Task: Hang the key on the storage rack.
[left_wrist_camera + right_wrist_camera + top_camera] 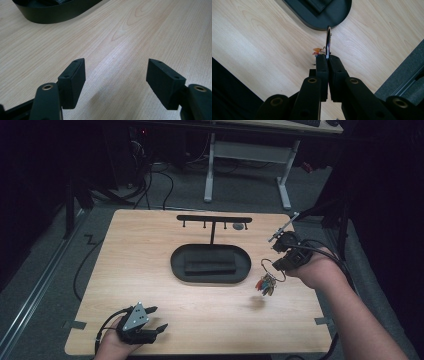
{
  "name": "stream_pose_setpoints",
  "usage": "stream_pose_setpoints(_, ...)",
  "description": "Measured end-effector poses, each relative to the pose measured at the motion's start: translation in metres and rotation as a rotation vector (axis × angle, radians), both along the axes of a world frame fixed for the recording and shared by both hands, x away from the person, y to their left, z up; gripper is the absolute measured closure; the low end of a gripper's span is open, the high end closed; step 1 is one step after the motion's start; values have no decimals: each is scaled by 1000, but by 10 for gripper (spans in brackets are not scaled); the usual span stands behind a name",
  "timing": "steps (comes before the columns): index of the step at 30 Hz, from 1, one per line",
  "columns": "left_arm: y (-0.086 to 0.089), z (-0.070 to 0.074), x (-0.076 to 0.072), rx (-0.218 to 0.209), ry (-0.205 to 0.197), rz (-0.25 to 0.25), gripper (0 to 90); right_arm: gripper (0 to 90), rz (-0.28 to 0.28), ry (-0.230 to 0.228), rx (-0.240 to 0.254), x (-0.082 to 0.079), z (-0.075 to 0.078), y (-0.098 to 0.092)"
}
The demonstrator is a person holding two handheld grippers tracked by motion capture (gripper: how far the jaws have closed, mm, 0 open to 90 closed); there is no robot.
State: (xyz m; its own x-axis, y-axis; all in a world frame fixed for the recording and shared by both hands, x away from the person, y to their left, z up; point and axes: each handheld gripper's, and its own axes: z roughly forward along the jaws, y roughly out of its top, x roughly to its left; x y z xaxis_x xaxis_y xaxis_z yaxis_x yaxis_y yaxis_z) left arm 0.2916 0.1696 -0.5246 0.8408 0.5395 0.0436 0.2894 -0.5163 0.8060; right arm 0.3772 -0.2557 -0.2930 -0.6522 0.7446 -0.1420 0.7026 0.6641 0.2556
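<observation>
The high view looks forward and down from above the person's side onto the pale wooden table (150, 285), with the oval black tray (180, 265) at its centre. The left gripper view sits low, skimming the tabletop toward that tray (50, 15) from nearby. The right gripper view looks steeply down from higher, catching the tray's rim (337, 20) ahead.
</observation>
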Motion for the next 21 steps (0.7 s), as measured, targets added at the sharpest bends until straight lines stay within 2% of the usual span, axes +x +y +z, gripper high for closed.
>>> stream_pose_setpoints(11,1,-1,0,-5,5,5,323,879,5,-19,5,6,5,10)
stream_pose_setpoints(13,1,0,0,-5,4,5,323,879,27,-25,8,10,4,13)
stream_pose_setpoints(21,5,-1,1,-11,5,15,323,880,36,-41,15,27,6,25)
